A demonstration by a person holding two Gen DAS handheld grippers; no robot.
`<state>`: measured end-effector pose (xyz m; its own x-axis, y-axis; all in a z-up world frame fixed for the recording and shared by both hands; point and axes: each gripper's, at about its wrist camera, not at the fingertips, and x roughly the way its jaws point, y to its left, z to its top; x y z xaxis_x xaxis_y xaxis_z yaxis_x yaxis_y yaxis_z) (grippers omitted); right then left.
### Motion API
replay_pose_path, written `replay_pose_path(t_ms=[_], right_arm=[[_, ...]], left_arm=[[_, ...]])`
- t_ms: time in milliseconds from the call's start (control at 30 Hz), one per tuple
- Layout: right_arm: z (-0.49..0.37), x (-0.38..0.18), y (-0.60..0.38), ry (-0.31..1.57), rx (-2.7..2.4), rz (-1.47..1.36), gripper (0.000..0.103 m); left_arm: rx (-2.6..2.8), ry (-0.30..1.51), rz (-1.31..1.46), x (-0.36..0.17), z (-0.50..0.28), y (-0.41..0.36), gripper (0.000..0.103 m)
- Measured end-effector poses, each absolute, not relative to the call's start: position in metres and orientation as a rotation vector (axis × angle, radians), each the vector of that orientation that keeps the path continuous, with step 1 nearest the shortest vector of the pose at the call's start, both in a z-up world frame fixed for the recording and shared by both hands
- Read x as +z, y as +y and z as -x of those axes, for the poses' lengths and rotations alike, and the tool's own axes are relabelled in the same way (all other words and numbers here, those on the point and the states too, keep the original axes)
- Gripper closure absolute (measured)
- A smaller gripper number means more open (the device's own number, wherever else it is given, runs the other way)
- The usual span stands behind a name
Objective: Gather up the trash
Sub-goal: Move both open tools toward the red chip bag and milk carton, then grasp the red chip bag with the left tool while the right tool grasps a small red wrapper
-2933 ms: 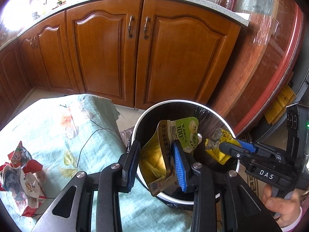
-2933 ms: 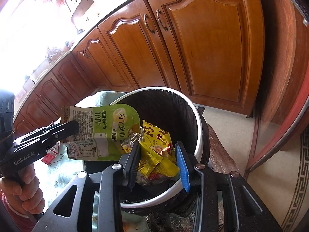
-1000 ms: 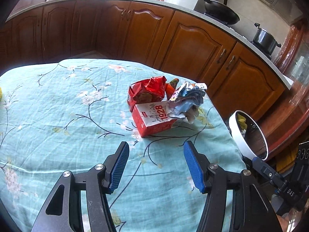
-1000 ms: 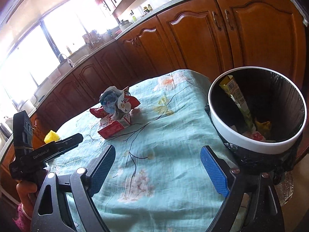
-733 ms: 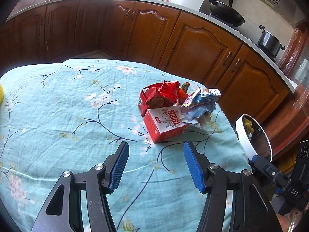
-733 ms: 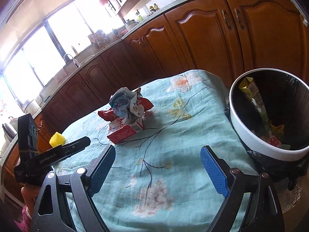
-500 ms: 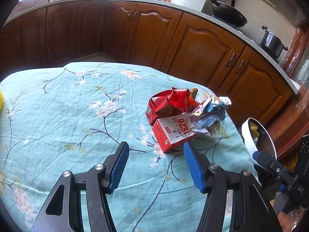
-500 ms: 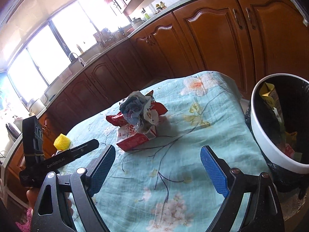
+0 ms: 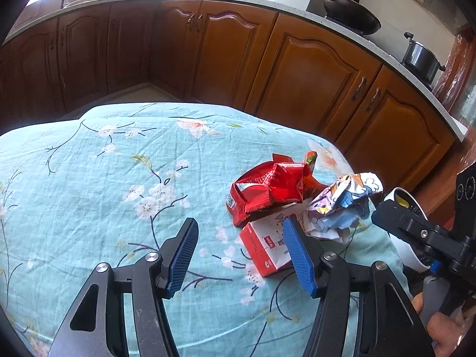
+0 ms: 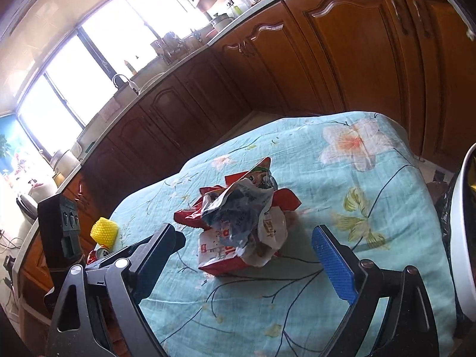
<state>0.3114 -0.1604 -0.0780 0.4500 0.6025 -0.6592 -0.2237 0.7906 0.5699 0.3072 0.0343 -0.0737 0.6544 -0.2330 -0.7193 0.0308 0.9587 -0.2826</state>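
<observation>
Both tools wide, empty; trash pile (image 10: 238,226) just ahead of right tool (image 10: 247,255).

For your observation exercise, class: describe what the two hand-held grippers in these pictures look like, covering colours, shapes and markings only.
Each hand-held gripper, left and right, is a black angular frame with triangular cut-outs and silver round bolts. Its two fingers carry ribbed blue pads. In the left wrist view, the right one's body is a black box with round dials; white lettering marks its side, too blurred to read. No sleeve or cable shows.
</observation>
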Motion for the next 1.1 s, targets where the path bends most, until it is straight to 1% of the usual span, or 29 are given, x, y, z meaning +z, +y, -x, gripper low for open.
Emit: replay_pose_path(t_ms=[33, 67, 133, 167, 200, 233, 267, 300, 333, 367, 433, 667, 700, 733, 800, 833, 867, 900, 933, 967, 1000, 1033, 1100], right_arm=[[-0.315, -0.081, -0.160, 0.985, 0.532, -0.440, 0.010], [-0.319, -0.086, -0.159, 0.995, 0.534, -0.445, 0.013], [-0.323, -0.093, -0.162, 1.008, 0.535, -0.459, 0.032], [-0.324, -0.095, -0.164, 1.011, 0.550, -0.477, 0.050], [-0.324, -0.096, -0.166, 1.010, 0.555, -0.487, 0.066], [-0.323, -0.095, -0.168, 1.006, 0.549, -0.479, 0.075], [-0.321, -0.093, -0.169, 1.006, 0.529, -0.456, 0.095], [-0.320, -0.092, -0.171, 1.004, 0.524, -0.451, 0.102], [-0.318, -0.093, -0.175, 1.004, 0.526, -0.460, 0.102], [-0.316, -0.093, -0.178, 1.002, 0.524, -0.464, 0.102], [-0.311, -0.090, -0.183, 0.993, 0.522, -0.459, 0.103], [-0.294, -0.083, -0.196, 0.971, 0.511, -0.423, 0.103], [-0.295, -0.082, -0.197, 0.971, 0.517, -0.424, 0.097], [-0.296, -0.081, -0.197, 0.972, 0.522, -0.433, 0.096], [-0.302, -0.079, -0.199, 0.976, 0.517, -0.436, 0.093], [-0.306, -0.078, -0.199, 0.973, 0.511, -0.429, 0.091], [-0.310, -0.076, -0.200, 0.965, 0.508, -0.424, 0.084], [-0.316, -0.072, -0.200, 0.958, 0.502, -0.419, 0.070], [-0.321, -0.070, -0.201, 0.947, 0.499, -0.416, 0.061], [-0.327, -0.066, -0.201, 0.933, 0.489, -0.401, 0.049], [-0.333, -0.063, -0.201, 0.922, 0.478, -0.378, 0.043], [-0.341, -0.060, -0.199, 0.916, 0.469, -0.360, 0.042], [-0.362, -0.060, -0.192, 0.934, 0.468, -0.331, 0.042]], left_arm=[[-0.153, 0.846, 0.255, -0.074, -0.312, 0.033, 0.044], [-0.153, 0.843, 0.254, -0.075, -0.317, 0.033, 0.044], [-0.154, 0.845, 0.251, -0.078, -0.327, 0.031, 0.045], [-0.158, 0.846, 0.252, -0.080, -0.331, 0.029, 0.045], [-0.166, 0.846, 0.252, -0.081, -0.334, 0.028, 0.046], [-0.171, 0.845, 0.247, -0.082, -0.337, 0.026, 0.049], [-0.178, 0.845, 0.241, -0.084, -0.339, 0.024, 0.060], [-0.188, 0.848, 0.235, -0.086, -0.341, 0.022, 0.067], [-0.204, 0.856, 0.232, -0.088, -0.343, 0.019, 0.079], [-0.216, 0.859, 0.229, -0.090, -0.344, 0.017, 0.088], [-0.215, 0.855, 0.212, -0.092, -0.344, 0.015, 0.096], [-0.201, 0.853, 0.240, -0.092, -0.337, 0.026, 0.096], [-0.196, 0.852, 0.246, -0.091, -0.337, 0.028, 0.095], [-0.193, 0.851, 0.255, -0.091, -0.336, 0.030, 0.094], [-0.183, 0.850, 0.267, -0.089, -0.337, 0.034, 0.089], [-0.174, 0.845, 0.267, -0.088, -0.336, 0.035, 0.083], [-0.164, 0.837, 0.264, -0.086, -0.336, 0.036, 0.077], [-0.157, 0.831, 0.261, -0.084, -0.336, 0.035, 0.074], [-0.148, 0.823, 0.258, -0.081, -0.338, 0.036, 0.064], [-0.136, 0.819, 0.255, -0.079, -0.340, 0.036, 0.047], [-0.123, 0.808, 0.252, -0.077, -0.342, 0.036, 0.042], [-0.116, 0.795, 0.249, -0.074, -0.345, 0.035, 0.039], [-0.112, 0.789, 0.229, -0.072, -0.354, 0.032, 0.038]])
